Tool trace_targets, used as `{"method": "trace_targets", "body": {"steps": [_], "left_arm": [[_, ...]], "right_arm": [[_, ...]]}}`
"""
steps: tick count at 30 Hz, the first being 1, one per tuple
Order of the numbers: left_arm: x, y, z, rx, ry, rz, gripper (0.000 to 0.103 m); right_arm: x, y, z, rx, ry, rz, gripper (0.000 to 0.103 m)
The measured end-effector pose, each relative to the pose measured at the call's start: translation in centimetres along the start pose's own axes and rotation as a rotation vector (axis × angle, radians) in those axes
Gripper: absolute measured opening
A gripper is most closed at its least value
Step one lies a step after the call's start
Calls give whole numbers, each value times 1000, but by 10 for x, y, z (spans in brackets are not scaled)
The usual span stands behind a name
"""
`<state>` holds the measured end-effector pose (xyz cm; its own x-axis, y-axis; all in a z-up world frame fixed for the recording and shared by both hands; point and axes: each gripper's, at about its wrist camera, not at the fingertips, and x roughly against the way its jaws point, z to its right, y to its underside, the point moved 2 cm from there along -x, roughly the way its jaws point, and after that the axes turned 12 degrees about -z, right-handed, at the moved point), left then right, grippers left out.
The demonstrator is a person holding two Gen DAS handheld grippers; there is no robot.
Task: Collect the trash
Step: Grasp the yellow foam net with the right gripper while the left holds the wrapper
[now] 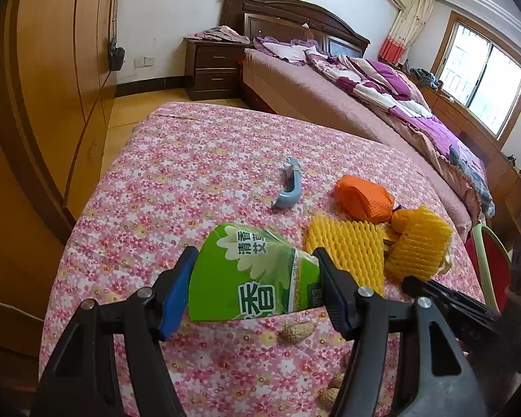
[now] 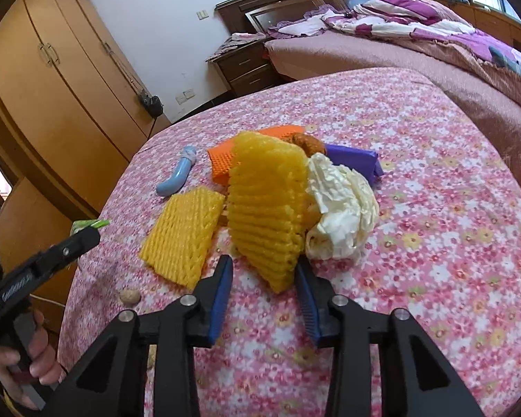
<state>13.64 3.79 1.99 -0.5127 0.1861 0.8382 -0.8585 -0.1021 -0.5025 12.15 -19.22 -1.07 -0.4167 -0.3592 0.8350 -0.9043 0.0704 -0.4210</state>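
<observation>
My left gripper [image 1: 255, 255] is shut on a green carton [image 1: 253, 274] and holds it above the flowered table [image 1: 177, 180]. My right gripper [image 2: 264, 260] is shut on a bulging yellow foam net [image 2: 265, 201], lifted over the trash pile. A flat yellow foam net [image 2: 184, 232] lies to its left; it also shows in the left wrist view [image 1: 345, 246]. An orange foam net [image 1: 363, 198], a crumpled white paper [image 2: 340, 208], a purple wrapper [image 2: 356, 160] and a light-blue curved piece [image 1: 288, 191] lie on the cloth. Peanut shells [image 1: 295, 332] lie near the front.
A wooden wardrobe [image 1: 52, 87] stands to the left. A bed [image 1: 364, 97] with purple bedding runs behind and right of the table, with a dark nightstand [image 1: 215, 69] beside it. A red chair [image 1: 489, 260] stands at the table's right edge.
</observation>
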Motion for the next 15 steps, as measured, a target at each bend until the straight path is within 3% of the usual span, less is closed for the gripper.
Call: {"method": "trace_targets", "body": {"steps": [4, 15], "left_arm": [[1, 4, 4, -4, 8, -1, 67], [17, 17, 16, -30, 5, 19, 67]], "right_arm": [[-1, 1, 0, 1, -18, -2, 12], [46, 32, -24, 85, -87, 64, 10]]}}
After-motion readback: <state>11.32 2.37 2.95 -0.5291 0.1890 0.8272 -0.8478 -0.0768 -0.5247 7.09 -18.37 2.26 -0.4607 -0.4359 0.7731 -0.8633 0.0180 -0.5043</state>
